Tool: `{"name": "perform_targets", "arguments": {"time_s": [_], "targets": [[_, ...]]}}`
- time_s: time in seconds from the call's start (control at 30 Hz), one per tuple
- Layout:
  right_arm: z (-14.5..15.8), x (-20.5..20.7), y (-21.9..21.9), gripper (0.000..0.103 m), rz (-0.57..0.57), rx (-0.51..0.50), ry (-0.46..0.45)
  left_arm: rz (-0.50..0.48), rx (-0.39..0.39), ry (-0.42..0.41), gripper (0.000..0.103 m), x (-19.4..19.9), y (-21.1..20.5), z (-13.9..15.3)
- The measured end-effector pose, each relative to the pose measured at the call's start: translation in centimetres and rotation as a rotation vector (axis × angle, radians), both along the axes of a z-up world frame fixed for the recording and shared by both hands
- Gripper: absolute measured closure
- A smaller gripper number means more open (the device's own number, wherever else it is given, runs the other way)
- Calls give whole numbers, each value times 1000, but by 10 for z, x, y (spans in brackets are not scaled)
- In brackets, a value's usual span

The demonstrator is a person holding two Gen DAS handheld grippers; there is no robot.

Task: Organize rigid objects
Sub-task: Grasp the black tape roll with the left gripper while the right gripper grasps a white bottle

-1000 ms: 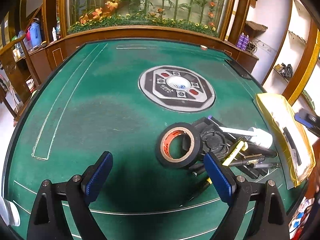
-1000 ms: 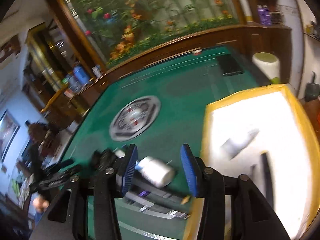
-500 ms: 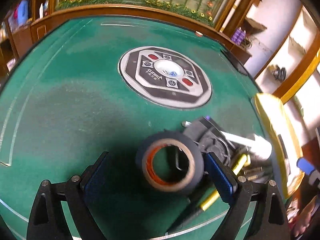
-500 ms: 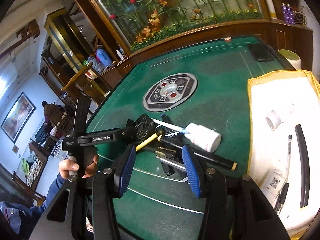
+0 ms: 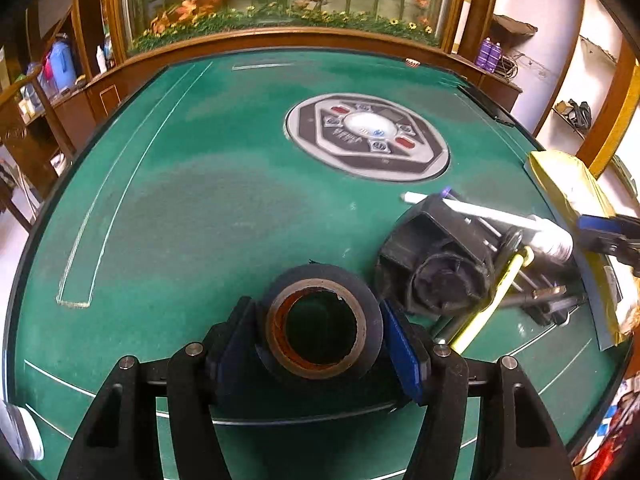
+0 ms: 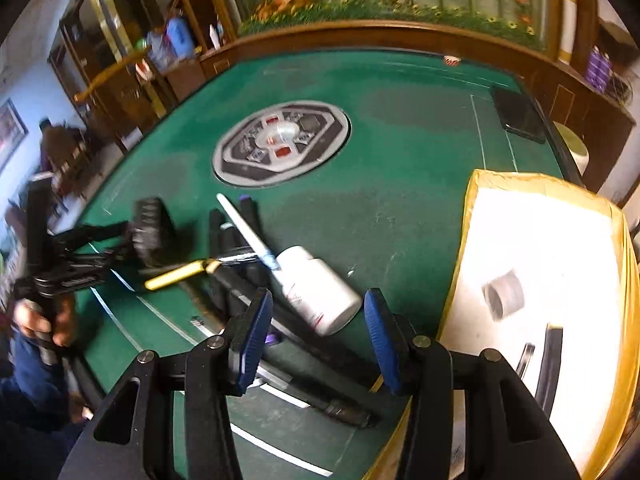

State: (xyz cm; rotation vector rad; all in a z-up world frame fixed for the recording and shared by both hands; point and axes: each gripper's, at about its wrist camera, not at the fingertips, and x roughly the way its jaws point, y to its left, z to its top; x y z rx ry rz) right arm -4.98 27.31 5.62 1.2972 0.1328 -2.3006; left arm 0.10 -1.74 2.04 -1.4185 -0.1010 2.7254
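The left gripper [image 5: 320,336] clamps the black tape roll [image 5: 320,324] just left of the black fan [image 5: 436,264], while the right gripper [image 6: 318,332] hangs spread apart over the white bottle [image 6: 320,292] right of that fan.

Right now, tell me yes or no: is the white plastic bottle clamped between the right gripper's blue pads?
No. The white plastic bottle lies on the green felt table ahead of the open right gripper, touching neither pad.
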Motion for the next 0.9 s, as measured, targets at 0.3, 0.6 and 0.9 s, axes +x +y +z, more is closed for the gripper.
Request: {"name": "perform_targets", "arguments": {"time_s": [0.3, 0.6, 0.9], "targets": [[-31, -24, -21, 57, 69, 93, -58, 12, 42, -24, 33, -10, -7, -3], [-25, -13, -16, 68, -56, 81, -11, 8, -24, -20, 38, -19, 6, -6], [12, 53, 1, 68, -69, -110, 93, -25, -94, -34, 19, -7, 10, -6]]}}
